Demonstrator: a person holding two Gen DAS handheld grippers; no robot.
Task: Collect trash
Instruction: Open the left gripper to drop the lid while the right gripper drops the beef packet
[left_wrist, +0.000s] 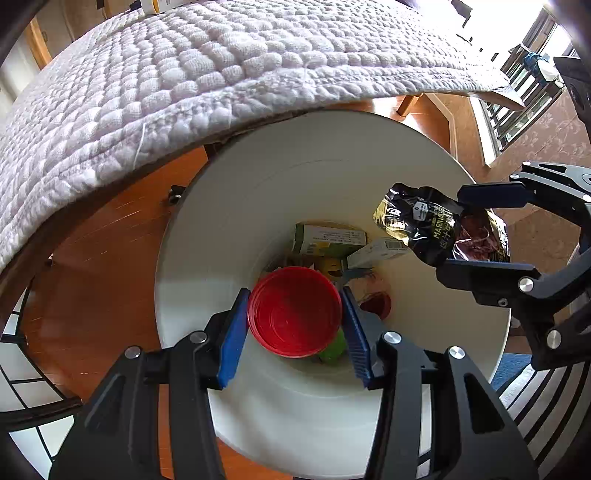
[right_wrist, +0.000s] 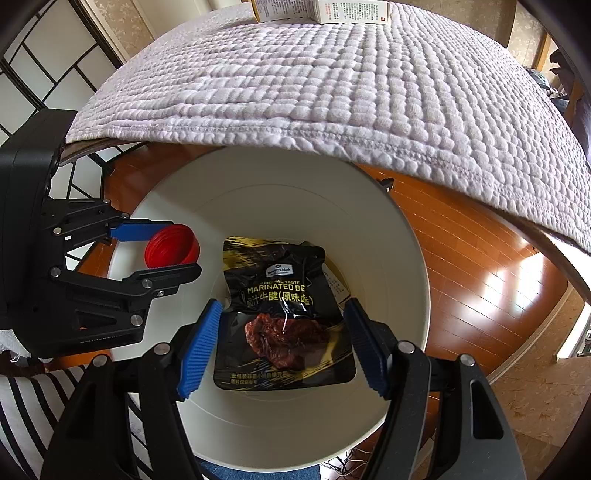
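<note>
A white round trash bin (left_wrist: 236, 221) stands on the wooden floor below both grippers; it also shows in the right wrist view (right_wrist: 388, 236). My left gripper (left_wrist: 295, 317) is shut on a red plastic lid (left_wrist: 293, 312) and holds it over the bin's mouth; the lid shows in the right wrist view (right_wrist: 171, 249) too. My right gripper (right_wrist: 282, 343) is shut on a black marinated beef packet (right_wrist: 284, 314), held over the bin. The packet (left_wrist: 439, 229) appears at the right in the left wrist view. Boxes (left_wrist: 328, 240) and other trash lie at the bin's bottom.
A table covered with a white quilted cloth (left_wrist: 184, 74) overhangs the bin's far side; it fills the top of the right wrist view (right_wrist: 351, 85). Cartons (right_wrist: 317, 9) stand on it at the back. A striped rug (right_wrist: 40, 402) lies near the bin.
</note>
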